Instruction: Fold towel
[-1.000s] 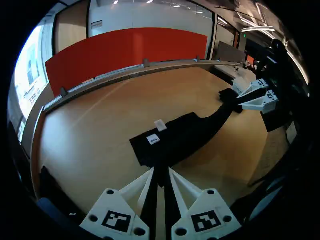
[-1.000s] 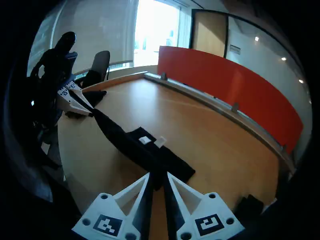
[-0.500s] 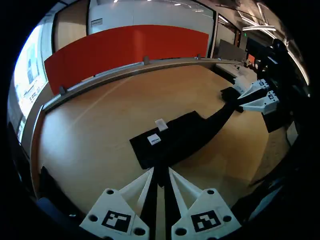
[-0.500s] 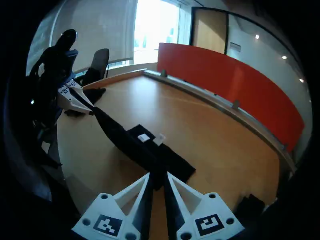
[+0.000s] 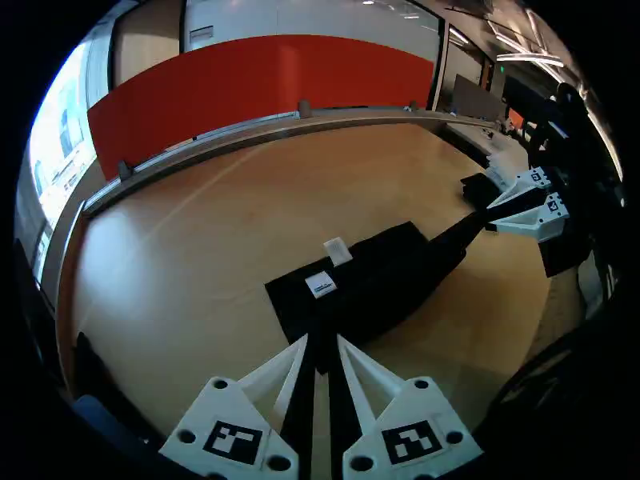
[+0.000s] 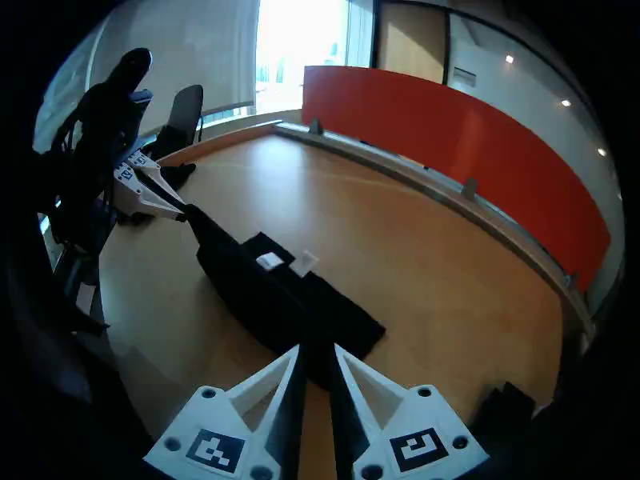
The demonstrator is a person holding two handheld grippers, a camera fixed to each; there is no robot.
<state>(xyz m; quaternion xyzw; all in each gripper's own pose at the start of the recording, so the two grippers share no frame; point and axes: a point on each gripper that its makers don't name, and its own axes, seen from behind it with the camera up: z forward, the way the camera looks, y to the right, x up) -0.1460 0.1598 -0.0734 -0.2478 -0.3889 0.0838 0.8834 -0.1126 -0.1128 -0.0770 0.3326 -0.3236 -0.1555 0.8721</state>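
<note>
A black towel (image 5: 376, 276) with two white tags (image 5: 322, 284) is stretched over the wooden table (image 5: 200, 240). My left gripper (image 5: 322, 364) is shut on one end of it. The right gripper (image 5: 490, 222) shows at the far right, pinching the other end. In the right gripper view the towel (image 6: 264, 288) runs from my right gripper (image 6: 317, 370), shut on it, up to the left gripper (image 6: 186, 214) at the far left. The towel's middle rests on the table; both ends rise to the fingers.
A red partition (image 5: 264, 80) and a metal rail (image 5: 240, 140) run along the table's far side. A dark office chair (image 6: 180, 120) stands beyond the table end. A person in dark clothes (image 6: 96, 136) holds the grippers. A dark object (image 6: 508, 400) lies near the table edge.
Both grippers have lifted and moved forward slightly. The towel's middle has spread wider on the table and lies farther from the near edge.
</note>
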